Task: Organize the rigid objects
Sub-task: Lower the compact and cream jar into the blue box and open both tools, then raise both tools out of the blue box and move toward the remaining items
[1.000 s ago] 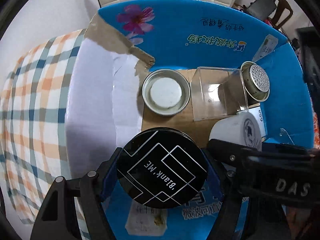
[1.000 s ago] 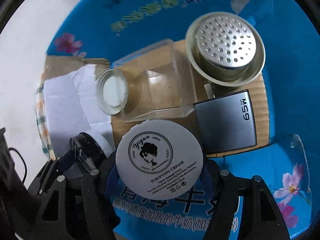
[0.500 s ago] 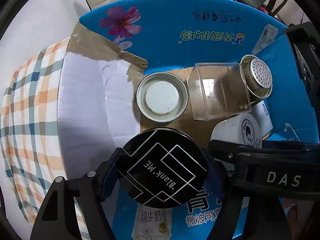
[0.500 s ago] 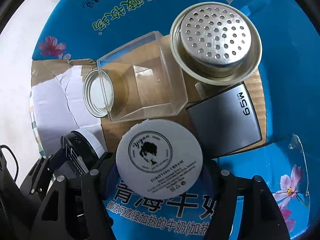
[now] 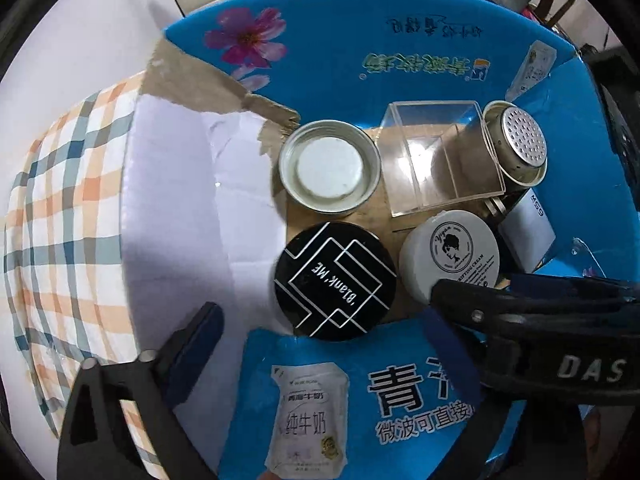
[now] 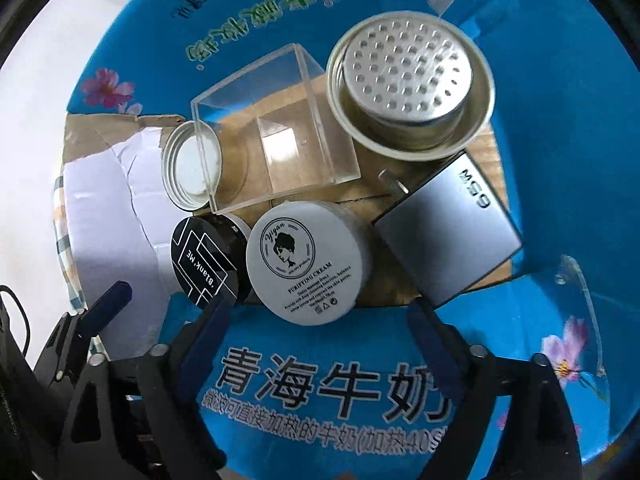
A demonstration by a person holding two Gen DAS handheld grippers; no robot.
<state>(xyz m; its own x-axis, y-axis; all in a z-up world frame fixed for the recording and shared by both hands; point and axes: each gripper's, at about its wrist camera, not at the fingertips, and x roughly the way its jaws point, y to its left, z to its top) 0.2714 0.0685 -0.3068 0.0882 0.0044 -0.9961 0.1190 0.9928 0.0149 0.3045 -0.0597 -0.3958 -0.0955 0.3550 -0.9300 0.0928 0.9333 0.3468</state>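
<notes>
A blue cardboard box [image 5: 420,40] holds a black jar [image 5: 335,280] and a white jar [image 6: 306,262], side by side on its brown floor, close against the near wall. A metal lid [image 5: 329,172], clear plastic box [image 5: 440,160], metal strainer [image 6: 408,88] and grey charger [image 6: 448,236] crowd the rest, leaving little free floor. Both jars, gripped half a second ago, now sit released. The left hand-held gripper [image 5: 320,336] and right hand-held gripper [image 6: 320,320] hang wide apart above the near wall.

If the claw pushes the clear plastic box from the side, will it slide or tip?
The clear plastic box looks empty, so probably light and easy to slide. Its hard, smooth walls may slip in a grip. The perforated metal cup close beside it would likely block it.
</notes>
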